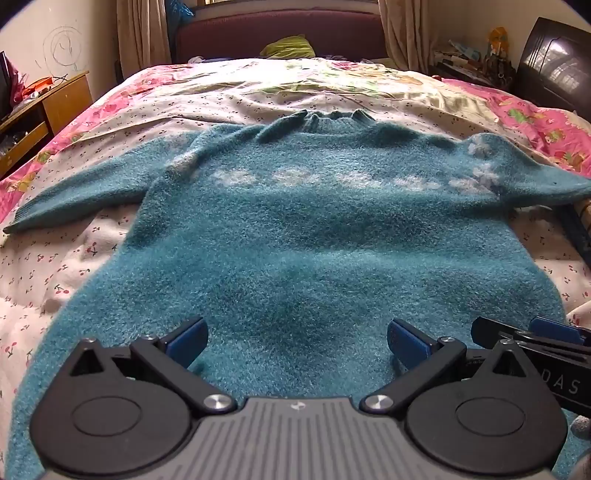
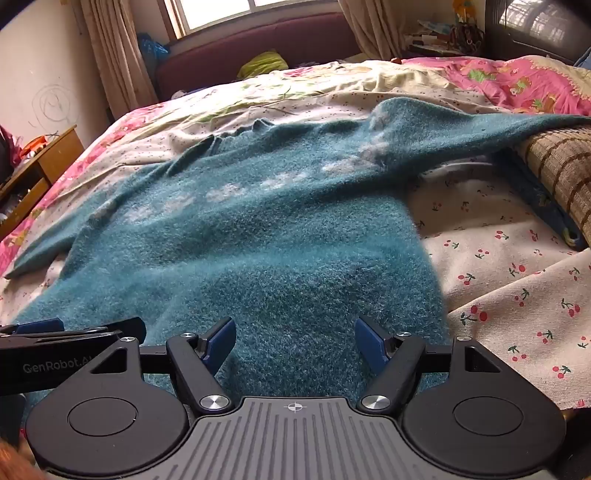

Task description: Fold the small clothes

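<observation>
A fuzzy teal sweater (image 1: 295, 236) with white cloud patches lies spread flat on the bed, collar at the far end and both sleeves stretched out sideways. It also shows in the right wrist view (image 2: 258, 240). My left gripper (image 1: 297, 341) is open and empty, low over the sweater's hem near its middle. My right gripper (image 2: 295, 339) is open and empty over the hem's right part, close beside the left one. The right gripper's side (image 1: 532, 339) shows in the left wrist view, and the left gripper's side (image 2: 70, 332) shows in the right wrist view.
A cherry-print sheet (image 2: 509, 288) covers the bed, with a pink floral quilt (image 1: 532, 122) along its sides. A woven checked mat (image 2: 561, 173) lies at the right under the sleeve. A wooden nightstand (image 1: 40, 110) stands left. A maroon headboard (image 1: 280, 33) is at the far end.
</observation>
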